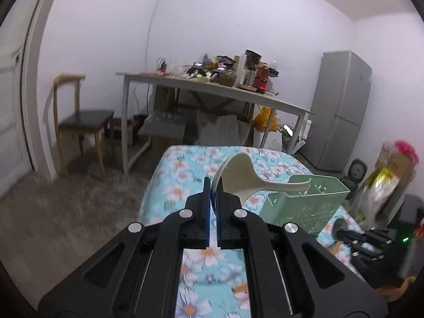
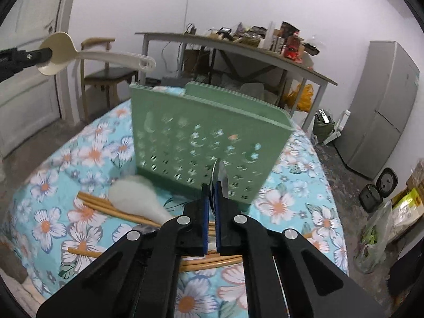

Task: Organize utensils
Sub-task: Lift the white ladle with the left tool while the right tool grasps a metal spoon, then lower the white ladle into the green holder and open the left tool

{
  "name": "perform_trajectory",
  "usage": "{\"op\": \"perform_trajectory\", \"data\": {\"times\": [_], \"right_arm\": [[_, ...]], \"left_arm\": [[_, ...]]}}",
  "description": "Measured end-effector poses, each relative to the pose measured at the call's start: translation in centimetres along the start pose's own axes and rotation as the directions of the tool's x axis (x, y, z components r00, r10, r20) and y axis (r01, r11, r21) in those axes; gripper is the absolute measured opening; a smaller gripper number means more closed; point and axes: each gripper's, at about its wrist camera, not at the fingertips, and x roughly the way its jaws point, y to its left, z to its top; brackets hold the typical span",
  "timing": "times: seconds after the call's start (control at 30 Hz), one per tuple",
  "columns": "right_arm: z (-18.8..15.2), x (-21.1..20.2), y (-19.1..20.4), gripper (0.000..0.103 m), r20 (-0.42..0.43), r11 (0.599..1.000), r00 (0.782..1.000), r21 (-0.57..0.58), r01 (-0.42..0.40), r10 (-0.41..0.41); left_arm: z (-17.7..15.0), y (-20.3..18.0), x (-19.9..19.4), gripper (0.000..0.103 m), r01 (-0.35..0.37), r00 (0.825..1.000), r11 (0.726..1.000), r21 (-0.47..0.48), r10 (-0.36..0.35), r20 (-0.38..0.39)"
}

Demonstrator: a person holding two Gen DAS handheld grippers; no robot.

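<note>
Your left gripper (image 1: pixel 212 185) pinches the cream ladle (image 2: pixel 63 53) by its bowl, handle over the green caddy (image 2: pixel 206 143) at 10 o'clock. Your right gripper (image 2: pixel 211 193) clamps a metal spoon (image 2: pixel 221 177). Either thin edge-grip could slip and drop.

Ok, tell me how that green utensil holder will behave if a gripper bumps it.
The green utensil holder is tall on a narrow base, so it may tip. Its thin perforated plastic walls suggest it is light. It stands on the floral cloth, so it will probably slide or rock.

Chopsticks (image 2: pixel 106 206) partly hidden under right gripper (image 2: pixel 211 193)
</note>
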Motion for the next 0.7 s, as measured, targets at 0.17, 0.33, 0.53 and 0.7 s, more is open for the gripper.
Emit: {"op": "perform_trajectory", "data": {"times": [0.17,0.33,0.53,0.7], "right_arm": [[0.5,-1.5,-2.2,0.003,0.038,0.999,0.999,0.054,-0.006,0.004],[1.1,-3.0,-4.5,0.003,0.085,0.993,0.996,0.113,-0.026,0.017],[2.2,-4.5,-6.2,0.003,0.146,0.988,0.989,0.148,-0.048,0.026],[3.4,-6.1,-8.4,0.003,0.207,0.976,0.977,0.196,-0.095,0.053]], "left_arm": [[1.5,-2.9,2.0,0.003,-0.068,0.997,0.978,0.200,0.072,-0.012],[3.1,-4.8,3.1,0.003,-0.112,0.993,0.933,0.343,0.121,-0.005],[4.0,-7.6,5.6,0.003,-0.087,0.986,0.856,0.509,0.146,-0.076],[4.2,-9.2,8.2,0.003,-0.027,0.975,0.821,0.571,0.149,-0.168]]}}
